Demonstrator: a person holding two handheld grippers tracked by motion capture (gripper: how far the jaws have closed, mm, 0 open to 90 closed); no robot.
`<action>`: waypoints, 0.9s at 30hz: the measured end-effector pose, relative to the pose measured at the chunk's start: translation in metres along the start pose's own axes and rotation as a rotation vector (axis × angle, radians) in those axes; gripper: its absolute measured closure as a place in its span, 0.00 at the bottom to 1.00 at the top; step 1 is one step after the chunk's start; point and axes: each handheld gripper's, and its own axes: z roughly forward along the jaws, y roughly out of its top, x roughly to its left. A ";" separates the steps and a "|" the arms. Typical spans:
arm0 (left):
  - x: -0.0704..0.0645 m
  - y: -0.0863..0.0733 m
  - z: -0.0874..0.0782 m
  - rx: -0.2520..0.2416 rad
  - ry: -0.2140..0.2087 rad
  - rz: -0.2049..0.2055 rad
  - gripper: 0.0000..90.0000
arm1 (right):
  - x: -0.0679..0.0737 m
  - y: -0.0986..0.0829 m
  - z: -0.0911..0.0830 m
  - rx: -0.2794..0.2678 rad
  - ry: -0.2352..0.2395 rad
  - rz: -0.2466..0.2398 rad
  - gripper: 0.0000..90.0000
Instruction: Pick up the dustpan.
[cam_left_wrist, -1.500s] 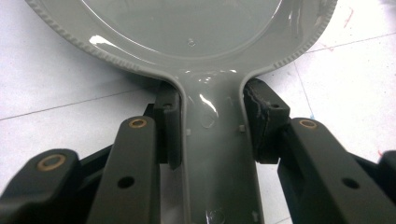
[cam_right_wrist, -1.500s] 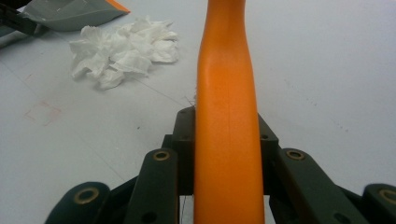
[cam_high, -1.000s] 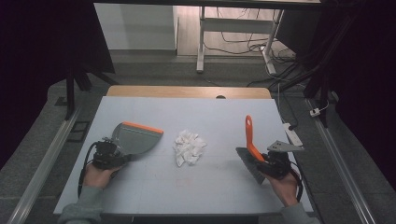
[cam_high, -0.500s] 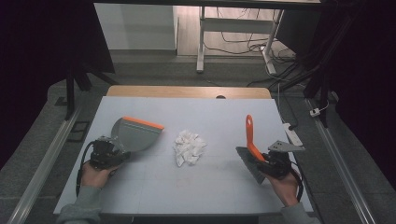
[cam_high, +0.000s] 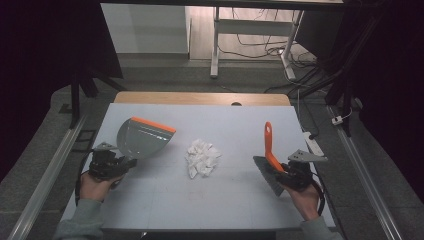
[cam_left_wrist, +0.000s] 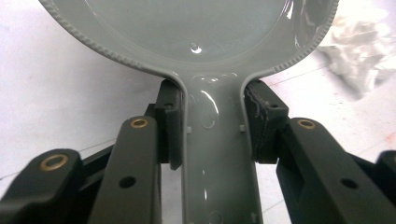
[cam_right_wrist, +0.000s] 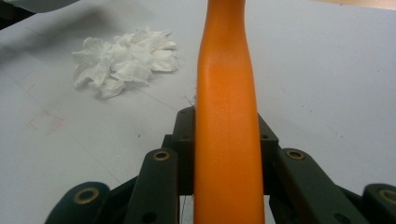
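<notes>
A heap of crumpled tissue (cam_high: 202, 157) lies mid-counter (cam_high: 235, 200), between the two tools. The left tool (cam_high: 112, 164) is clamped on the handle of a grey dustpan (cam_high: 142, 137), whose orange lip is turned towards the far right, just left of the heap. The right tool (cam_high: 286, 174) is closed on a brush (cam_high: 269, 160), its orange handle pointing away from the person, bristles facing the tissue. The heap is judged nearer the dustpan; a leftward sweep would be called for.
</notes>
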 end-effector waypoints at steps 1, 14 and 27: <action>0.000 0.000 -0.001 -0.004 -0.007 0.007 0.68 | 0.000 0.000 0.001 -0.002 0.001 0.004 0.79; -0.006 0.003 -0.009 -0.025 -0.076 0.072 0.68 | -0.002 0.000 -0.001 -0.007 -0.010 0.012 0.79; -0.004 -0.002 -0.025 -0.034 -0.119 0.122 0.68 | 0.001 0.002 0.000 -0.013 -0.003 0.003 0.79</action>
